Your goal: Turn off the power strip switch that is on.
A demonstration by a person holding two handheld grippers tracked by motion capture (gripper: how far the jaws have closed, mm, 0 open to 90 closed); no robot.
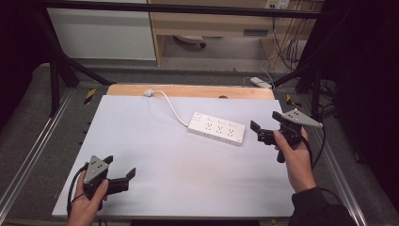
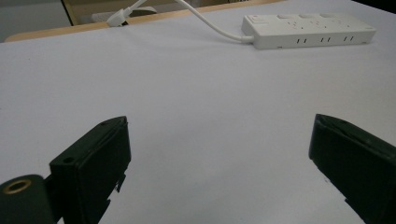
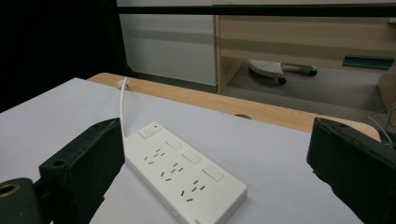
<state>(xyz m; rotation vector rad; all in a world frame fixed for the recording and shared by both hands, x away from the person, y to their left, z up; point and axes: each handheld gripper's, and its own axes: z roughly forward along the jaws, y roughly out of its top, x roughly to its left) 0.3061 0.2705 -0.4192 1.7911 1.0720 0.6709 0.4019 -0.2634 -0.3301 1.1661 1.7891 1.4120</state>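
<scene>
Approach phase, as I read it: right claw [image 1: 264, 132] hangs just beside the near-right end of the power strip [image 1: 217, 127], jaws spread wide, nothing between them. No contact yet. In the right gripper view I look down along those jaws and the strip [image 3: 180, 176] lies between and just beyond them, switch end away from me.

Left claw [image 1: 121, 176] sits low at the near-left corner of the bench [image 1: 155, 188], well apart from the strip, jaws also wide and empty. Left gripper view shows bare white surface ahead and the strip [image 2: 308, 31] far across it.

Strip position: flat on the white sheet, right of centre, toward the far side, angled so its cord [image 1: 170, 107] runs off to the far-left and ends at a plug [image 1: 149, 92] lying at the wooden edge of the bench. Plug is not in any socket that I can see.

Count: one power strip, one cord, one plug, two claws. On the strip I make out three socket groups and three rocker buttons, plus one small switch with a red mark at the cord end; the high view is soft, so I take that count from the right gripper view.

Next move, my judgement: bring the right claw in over the strip's end, square the jaws across its narrow width, then close. Left claw likely needed to steady the body or fetch the plug.
</scene>
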